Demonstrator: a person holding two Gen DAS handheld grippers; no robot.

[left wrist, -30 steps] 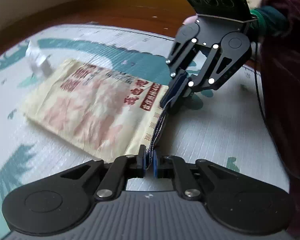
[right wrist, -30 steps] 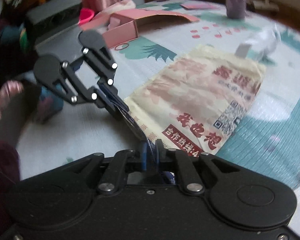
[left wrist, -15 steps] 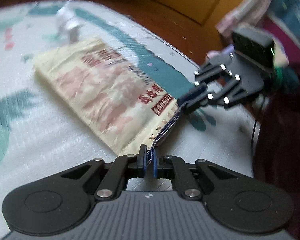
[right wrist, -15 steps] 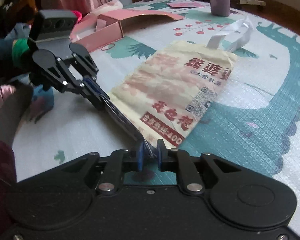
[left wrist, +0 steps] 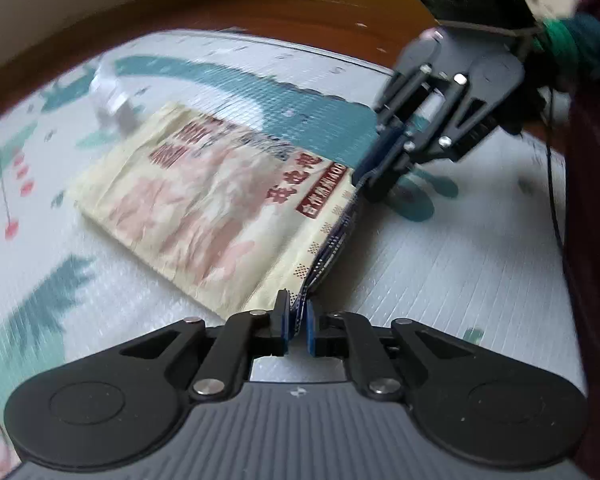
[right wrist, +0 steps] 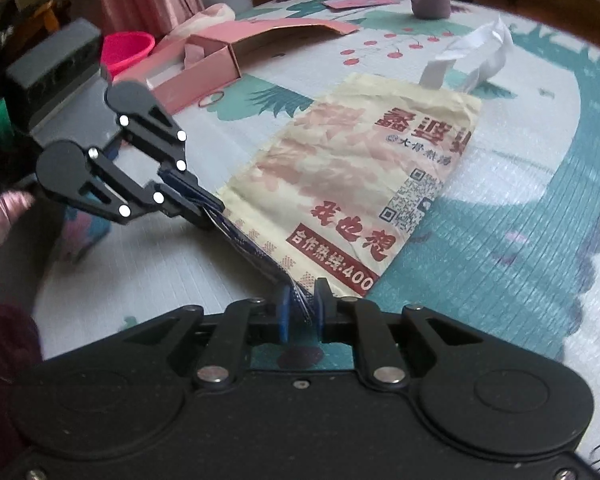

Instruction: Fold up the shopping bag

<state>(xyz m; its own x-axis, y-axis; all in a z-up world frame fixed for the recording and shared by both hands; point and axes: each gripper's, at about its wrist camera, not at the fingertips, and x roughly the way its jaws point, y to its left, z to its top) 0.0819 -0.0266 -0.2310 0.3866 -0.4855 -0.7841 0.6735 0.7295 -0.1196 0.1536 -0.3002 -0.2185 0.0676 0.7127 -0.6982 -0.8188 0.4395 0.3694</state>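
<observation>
Early stage: bag (right wrist: 364, 184) flat on mat (right wrist: 520, 264), unfolded. Left gripper (left wrist: 298, 322) and right gripper (right wrist: 302, 306) both pinch its near edge; folding remains.

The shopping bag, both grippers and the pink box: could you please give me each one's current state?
shopping bag: flat on the mat, near edge lifted.
left gripper: shut on the bag's near edge.
right gripper: shut on the same edge.
white handles: crumpled at the far end.
pink box: open, flap up.
</observation>
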